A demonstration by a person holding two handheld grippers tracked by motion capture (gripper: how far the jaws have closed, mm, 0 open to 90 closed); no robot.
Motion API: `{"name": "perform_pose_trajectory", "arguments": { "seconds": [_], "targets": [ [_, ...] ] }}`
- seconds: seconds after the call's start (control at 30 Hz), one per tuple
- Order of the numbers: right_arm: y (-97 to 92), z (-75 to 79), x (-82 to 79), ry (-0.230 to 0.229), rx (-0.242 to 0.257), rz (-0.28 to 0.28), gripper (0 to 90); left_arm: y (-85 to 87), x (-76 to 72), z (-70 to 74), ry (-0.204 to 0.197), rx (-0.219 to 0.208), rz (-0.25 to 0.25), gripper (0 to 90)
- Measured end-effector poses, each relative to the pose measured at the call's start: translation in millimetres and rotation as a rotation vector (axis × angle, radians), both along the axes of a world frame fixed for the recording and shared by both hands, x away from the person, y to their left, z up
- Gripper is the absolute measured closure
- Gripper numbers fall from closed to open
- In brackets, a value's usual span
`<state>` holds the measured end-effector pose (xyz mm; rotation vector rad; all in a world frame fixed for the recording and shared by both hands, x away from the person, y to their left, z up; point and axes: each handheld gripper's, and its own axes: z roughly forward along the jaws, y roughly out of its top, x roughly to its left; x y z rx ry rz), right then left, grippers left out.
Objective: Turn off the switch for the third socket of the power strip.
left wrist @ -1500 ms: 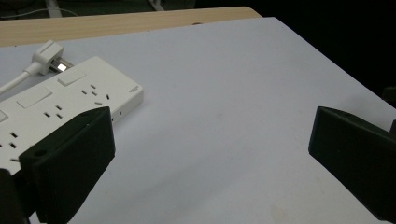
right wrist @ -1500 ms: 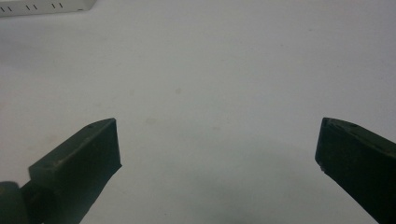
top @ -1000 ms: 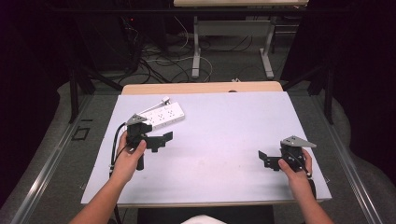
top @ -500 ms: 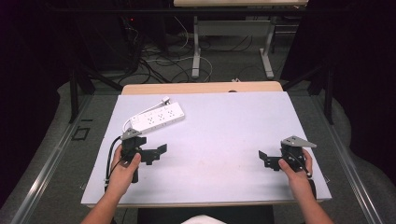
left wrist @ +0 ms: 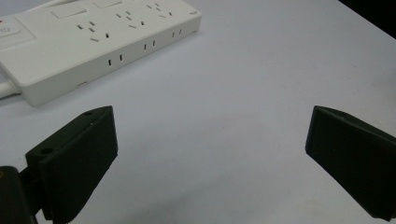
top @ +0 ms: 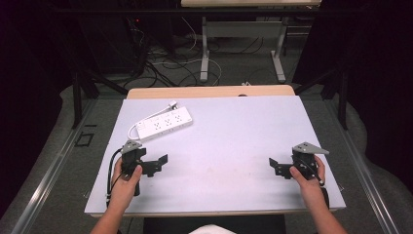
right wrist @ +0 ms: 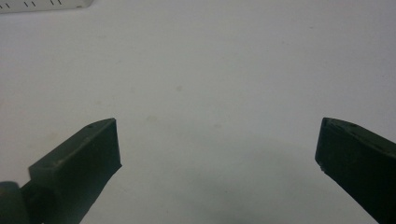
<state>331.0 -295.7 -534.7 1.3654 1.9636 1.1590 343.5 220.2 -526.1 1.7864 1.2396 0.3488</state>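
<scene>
One white power strip point(top: 164, 124) on the pale worktop point(top: 234, 141), lying flat near the far left part, with its white cord point(top: 134, 130) curling off the near left end. Closest to the left gripper point(top: 157, 165), just ahead of it but not touching; seen up close at point(left wrist: 88, 42) past that gripper's fingers point(left wrist: 74, 158). Both sets of fingers spread wide and holding nothing. Right gripper point(top: 276, 167) well apart from the strip, over bare worktop near the right edge. Probably light and stiff, made of hard smooth plastic, so likely a bit slippery. Not likely to break easily. Best to pinch across the two long sides, near the middle, so no end dips down. Better not to grab the soft, bendy cord, or the strip may swing and twist. Small plug point(top: 172, 104) sitting at the far end.
</scene>
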Motion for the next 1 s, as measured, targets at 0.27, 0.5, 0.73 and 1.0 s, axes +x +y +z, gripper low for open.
{"name": "perform_pose_trajectory", "arguments": {
  "seconds": [0.27,0.5,0.73,1.0],
  "targets": [
    [0.7,-1.0,0.7,-0.002,-0.002,-0.004,0.0,5.3,-0.8,-9.1,-0.004,0.023,0.016,2.8],
    [-1.0,-1.3,1.3,-0.002,-0.008,0.003,0.0,9.6,-1.5,-15.4,0.005,0.033,0.029,2.8],
    [-2.0,-1.9,2.0,0.002,-0.011,0.004,0.0,11.7,-1.1,-19.8,0.018,0.033,0.036,2.8],
    [-1.9,-2.2,2.4,0.009,-0.01,0.001,0.0,13.0,0.4,-22.8,0.01,0.033,0.056,2.8]
  ]
}}
